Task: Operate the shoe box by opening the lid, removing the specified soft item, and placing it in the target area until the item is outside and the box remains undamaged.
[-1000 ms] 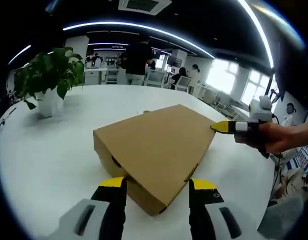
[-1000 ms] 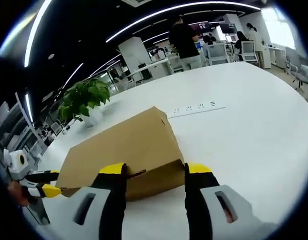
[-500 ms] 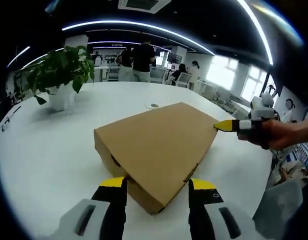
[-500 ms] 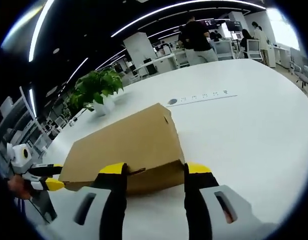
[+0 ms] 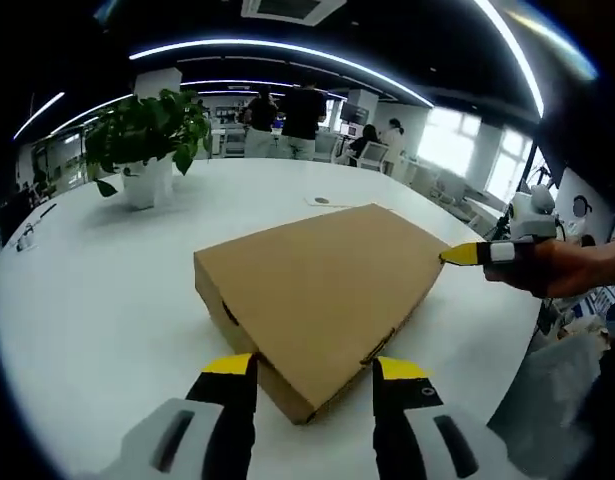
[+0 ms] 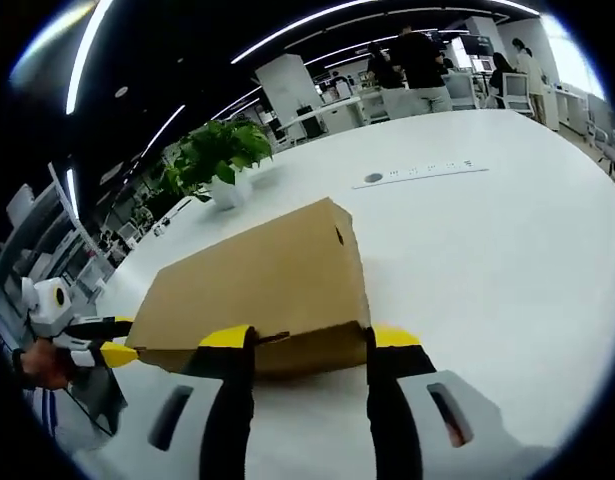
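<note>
A closed brown cardboard shoe box (image 5: 322, 285) lies flat on the white table (image 5: 97, 300), lid down. My left gripper (image 5: 307, 372) is open, its yellow-tipped jaws straddling the box's near corner. In the right gripper view the same shoe box (image 6: 257, 285) fills the middle, and my right gripper (image 6: 300, 343) is open with its jaws at the box's near side edge. The right gripper (image 5: 482, 254), held by a hand, enters the left gripper view at the box's right corner. The left gripper (image 6: 92, 340) appears at the far left of the right gripper view, beside the box's other end.
A potted green plant (image 5: 145, 135) stands on the table behind the box, seen also as the plant (image 6: 219, 160) in the right gripper view. A power strip (image 6: 427, 170) is set in the table top. People stand by desks in the background.
Both cameras shifted slightly, so the plant and background slid rightward. The box and both open grippers keep the same positions against each other.
</note>
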`<state>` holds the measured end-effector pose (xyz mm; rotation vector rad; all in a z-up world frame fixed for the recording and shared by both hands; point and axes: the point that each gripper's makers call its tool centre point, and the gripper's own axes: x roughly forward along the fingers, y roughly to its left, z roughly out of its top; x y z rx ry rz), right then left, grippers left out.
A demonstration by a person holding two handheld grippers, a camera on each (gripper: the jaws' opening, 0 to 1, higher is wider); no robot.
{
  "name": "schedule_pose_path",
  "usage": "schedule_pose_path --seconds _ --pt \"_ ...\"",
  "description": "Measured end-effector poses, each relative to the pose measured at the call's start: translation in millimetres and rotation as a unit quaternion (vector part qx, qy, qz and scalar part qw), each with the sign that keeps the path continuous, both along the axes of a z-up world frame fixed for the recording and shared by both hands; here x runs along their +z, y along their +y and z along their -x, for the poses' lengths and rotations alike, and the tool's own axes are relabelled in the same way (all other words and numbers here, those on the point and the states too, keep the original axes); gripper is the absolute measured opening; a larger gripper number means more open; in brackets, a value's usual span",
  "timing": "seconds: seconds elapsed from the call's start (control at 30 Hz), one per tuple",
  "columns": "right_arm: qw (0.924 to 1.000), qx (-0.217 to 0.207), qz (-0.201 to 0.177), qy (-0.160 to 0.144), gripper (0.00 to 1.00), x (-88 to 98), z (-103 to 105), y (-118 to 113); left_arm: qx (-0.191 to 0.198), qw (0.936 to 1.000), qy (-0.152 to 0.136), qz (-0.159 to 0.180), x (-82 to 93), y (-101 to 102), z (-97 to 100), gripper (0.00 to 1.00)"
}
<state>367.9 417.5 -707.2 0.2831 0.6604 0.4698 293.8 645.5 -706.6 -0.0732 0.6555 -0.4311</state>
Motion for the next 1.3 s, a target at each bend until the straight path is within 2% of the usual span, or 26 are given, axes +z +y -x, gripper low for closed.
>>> schedule_pose_path --seconds 0.17,0.43,0.5,0.57,0.6,0.63,0.67,0.8,0.87,0.97,1.03,1.07,1.1,1.3 --pt "1.0000 0.002 -0.002 -0.001 0.40 -0.8 8.9 4.9 0.008 1.0000 -0.001 0.000 0.1 5.7 5.5 0.46" --pt "1.0000 0.006 -0.004 -0.001 0.41 -0.6 7.6 4.1 0.012 0.9999 -0.004 -0.001 0.3 6.3 4.6 0.47" --pt "0.9998 0.014 -0.011 -0.010 0.41 -0.3 7.9 3.1 0.017 0.9998 -0.008 0.000 0.1 5.8 4.5 0.48" --pt "0.9989 0.039 -0.014 -0.021 0.40 0.1 8.4 3.2 0.023 0.9997 -0.013 0.003 0.1 5.1 4.4 0.49" --pt "0.9971 0.069 0.007 -0.031 0.39 -0.9 11.2 2.0 0.025 0.9995 -0.015 0.008 0.9 4.0 4.6 0.51" --pt "0.9963 0.079 0.003 -0.035 0.40 1.1 12.6 4.1 0.025 0.9995 -0.015 0.008 0.3 3.3 5.1 0.52" --pt "0.9933 0.107 0.009 -0.044 0.42 1.9 14.6 6.3 0.022 0.9996 -0.017 0.005 -0.1 1.3 5.8 0.54" --pt "0.9855 0.154 0.047 -0.054 0.44 -2.7 18.0 6.9 0.011 0.9996 -0.022 -0.016 -1.3 -1.6 7.0 0.57" --pt "0.9840 0.159 0.056 -0.057 0.45 -3.7 15.1 7.7 0.012 0.9995 -0.021 -0.017 -1.8 -1.0 6.1 0.57" --pt "0.9804 0.169 0.077 -0.066 0.52 -6.7 8.8 10.4 0.020 0.9994 -0.020 -0.021 -4.2 -0.2 3.2 0.57" --pt "0.9774 0.184 0.081 -0.065 0.46 -8.9 8.8 15.7 0.028 0.9990 -0.020 -0.028 -5.8 0.7 0.8 0.56" --pt "0.9756 0.179 0.106 -0.071 0.45 -11.3 5.7 11.4 0.038 0.9984 -0.023 -0.036 -6.1 4.0 -0.7 0.54" --pt "0.9718 0.191 0.118 -0.072 0.43 -13.0 6.9 11.4 0.032 0.9989 -0.018 -0.028 -6.0 0.4 0.4 0.54" --pt "0.9739 0.184 0.112 -0.072 0.40 -11.8 3.9 11.0 0.033 0.9989 -0.015 -0.030 -5.6 2.2 -0.3 0.53"
